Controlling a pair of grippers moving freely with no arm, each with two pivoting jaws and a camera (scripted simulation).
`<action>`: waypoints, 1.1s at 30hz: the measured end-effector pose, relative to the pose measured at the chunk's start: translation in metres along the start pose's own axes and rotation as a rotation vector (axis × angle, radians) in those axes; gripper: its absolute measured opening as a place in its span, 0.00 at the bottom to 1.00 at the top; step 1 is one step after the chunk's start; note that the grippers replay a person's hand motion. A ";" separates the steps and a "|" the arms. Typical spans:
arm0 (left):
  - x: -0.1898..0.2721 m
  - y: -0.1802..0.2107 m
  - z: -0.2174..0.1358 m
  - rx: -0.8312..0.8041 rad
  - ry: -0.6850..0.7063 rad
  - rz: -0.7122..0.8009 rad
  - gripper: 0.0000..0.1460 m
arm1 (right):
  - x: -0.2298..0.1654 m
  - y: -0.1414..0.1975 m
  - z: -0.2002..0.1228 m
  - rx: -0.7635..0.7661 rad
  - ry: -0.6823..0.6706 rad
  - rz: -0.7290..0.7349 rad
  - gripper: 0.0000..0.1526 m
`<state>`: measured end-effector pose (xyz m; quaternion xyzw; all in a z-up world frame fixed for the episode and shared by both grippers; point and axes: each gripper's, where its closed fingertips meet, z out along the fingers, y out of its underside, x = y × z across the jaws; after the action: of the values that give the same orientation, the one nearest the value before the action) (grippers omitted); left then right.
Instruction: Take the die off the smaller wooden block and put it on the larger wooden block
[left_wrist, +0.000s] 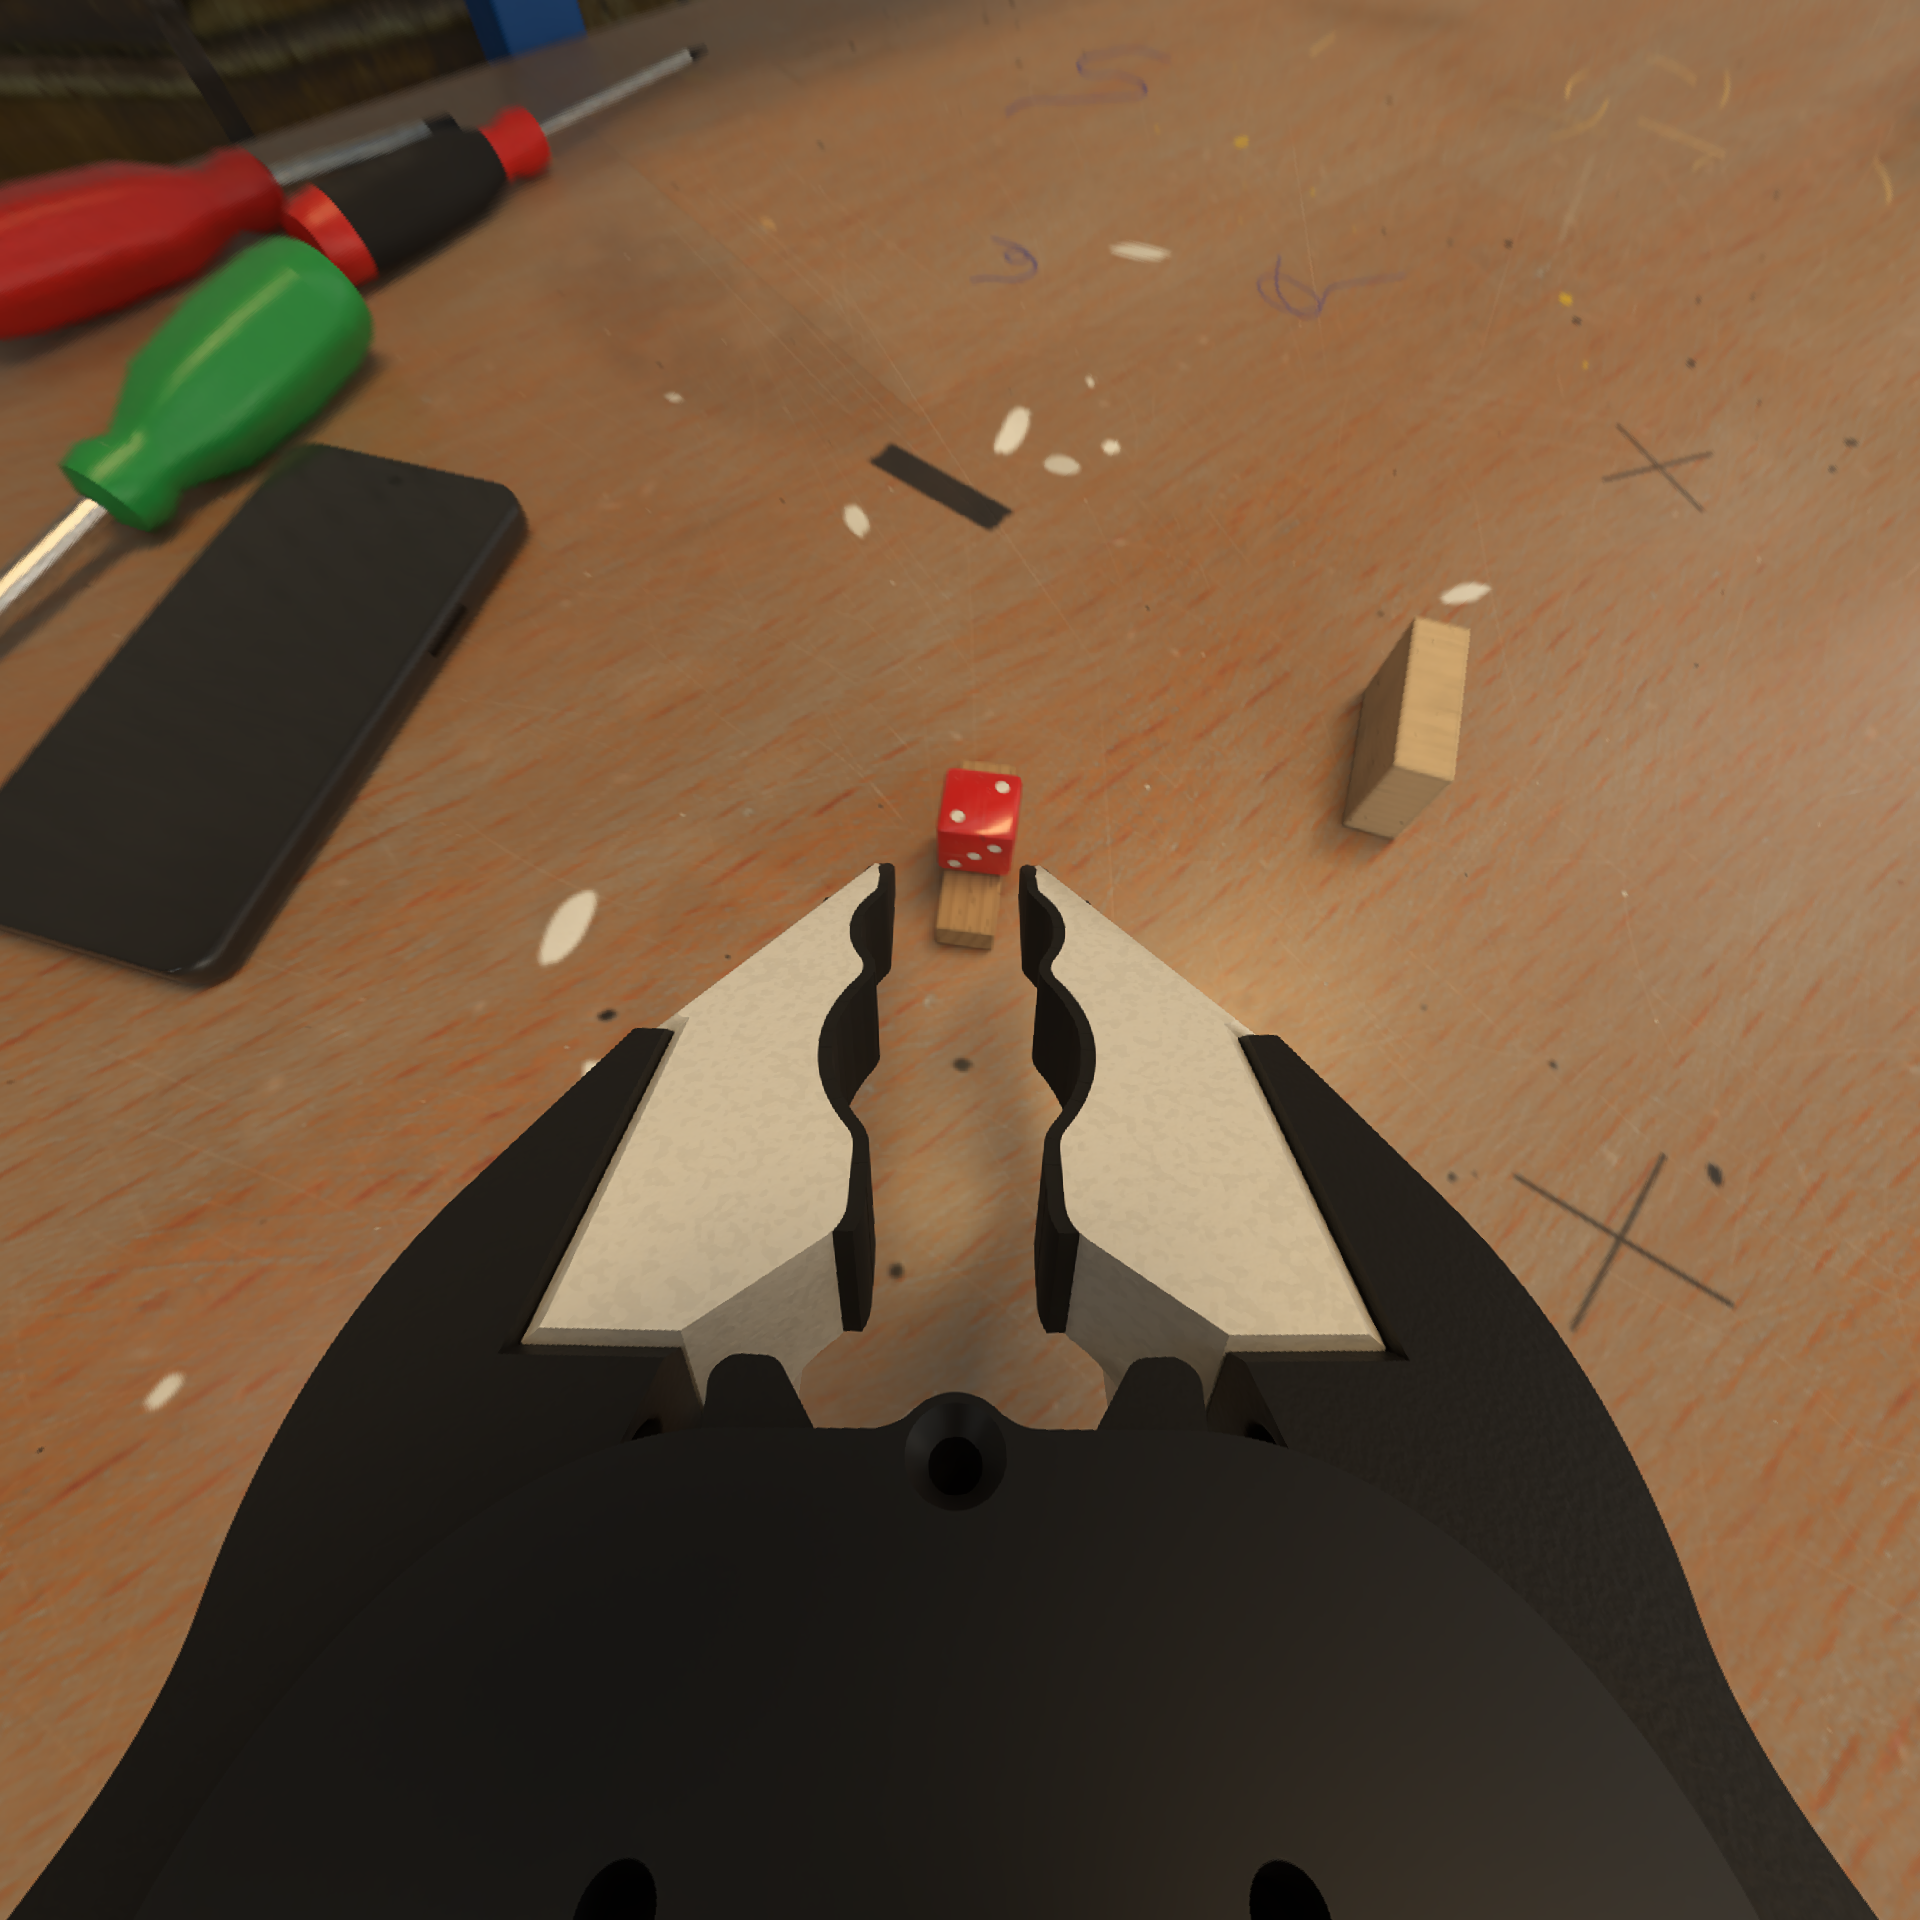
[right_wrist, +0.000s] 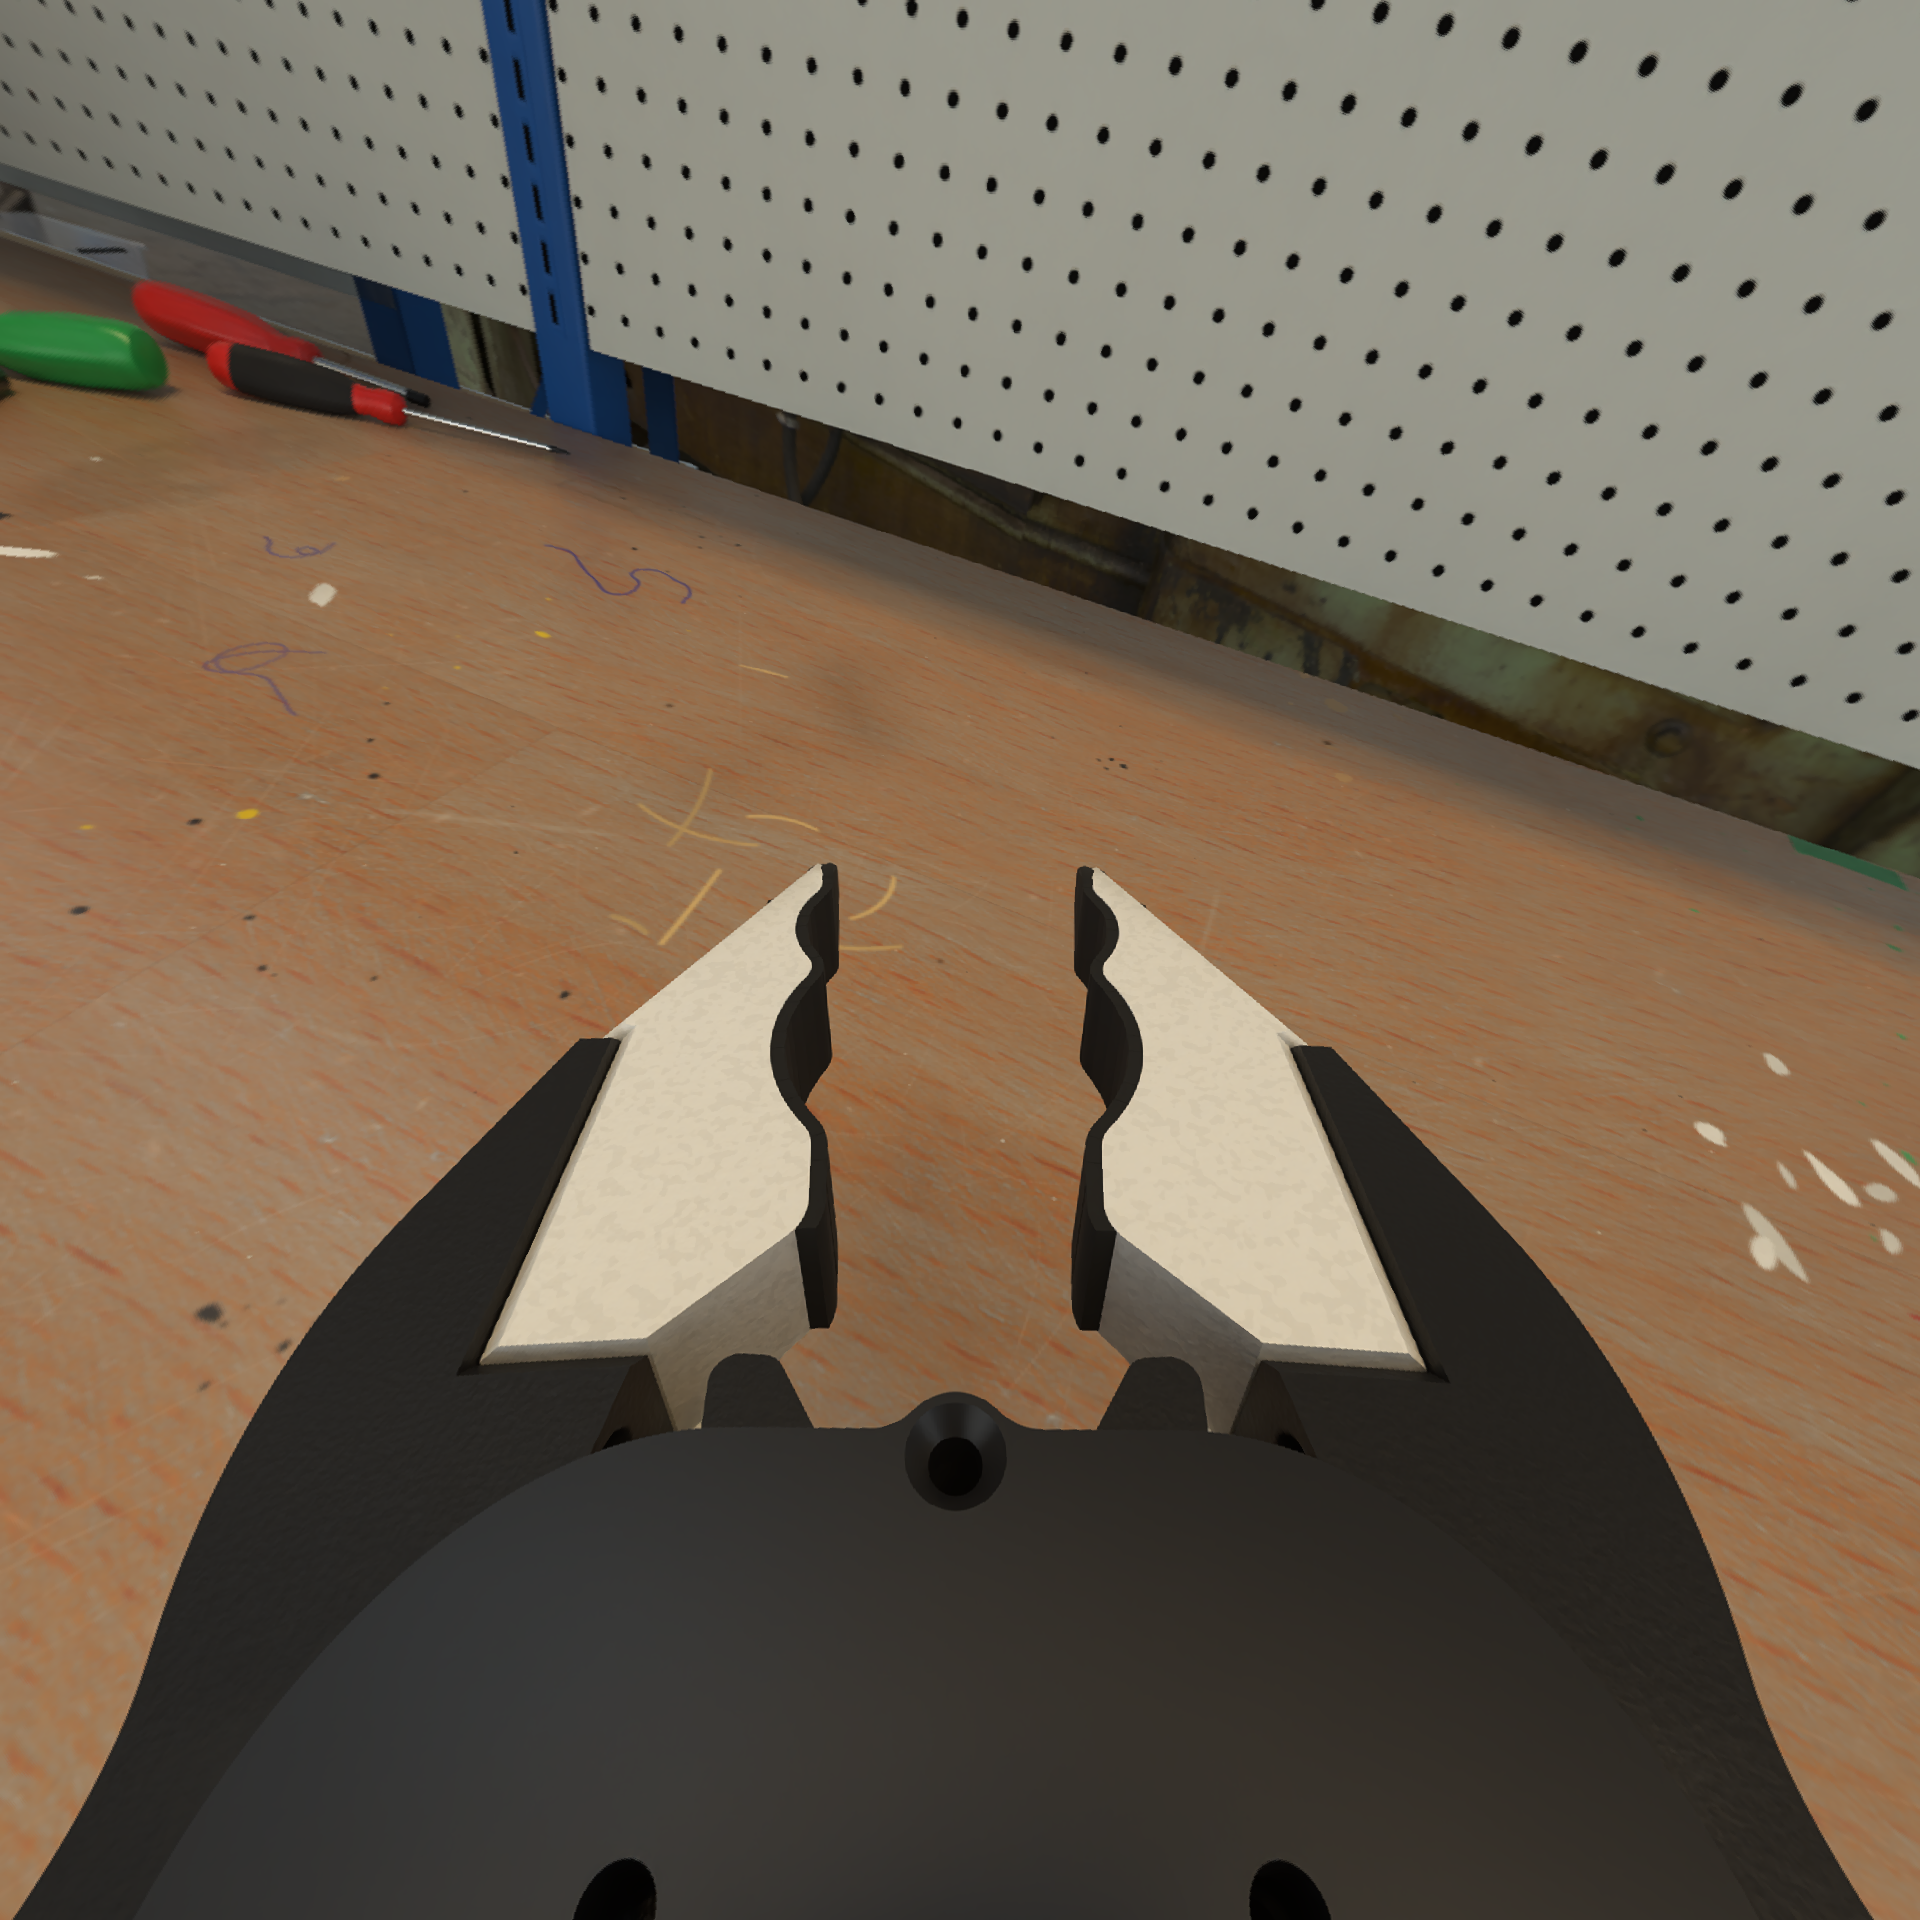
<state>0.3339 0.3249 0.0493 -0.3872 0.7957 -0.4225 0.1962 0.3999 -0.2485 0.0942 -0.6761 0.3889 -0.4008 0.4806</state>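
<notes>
Scuffed wooden workbench (left_wrist: 1247, 312) under everything, pegboard (right_wrist: 1247, 260) along its far edge. Far left: black phone (left_wrist: 239, 717) lying flat, then green-handled screwdriver (left_wrist: 223, 379), red-handled screwdriver (left_wrist: 114, 244) and black-and-red screwdriver (left_wrist: 416, 192) close together. Left gripper (left_wrist: 956, 873) released, jaws apart, hovering just near of the die, gripping nothing. Right gripper (right_wrist: 956, 873) likewise released, over bare bench. Larger wooden block (left_wrist: 1408, 727) right of centre, well apart from the die. Smaller wooden block (left_wrist: 966, 909) at centre, red die (left_wrist: 977, 821) sitting on top of it.
</notes>
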 end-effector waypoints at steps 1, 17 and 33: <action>0.002 0.003 0.002 -0.021 0.005 0.003 0.17 | -0.001 0.000 0.000 0.004 -0.010 0.004 0.30; 0.010 0.013 0.033 -0.129 0.032 0.051 0.21 | 0.000 -0.002 -0.001 0.020 -0.028 0.041 0.30; -0.010 -0.006 0.036 -0.053 0.008 0.079 0.13 | 0.001 0.000 0.001 0.005 -0.019 0.030 0.29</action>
<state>0.3656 0.3116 0.0341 -0.3586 0.8220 -0.3950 0.1991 0.4012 -0.2491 0.0940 -0.6727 0.3933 -0.3882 0.4920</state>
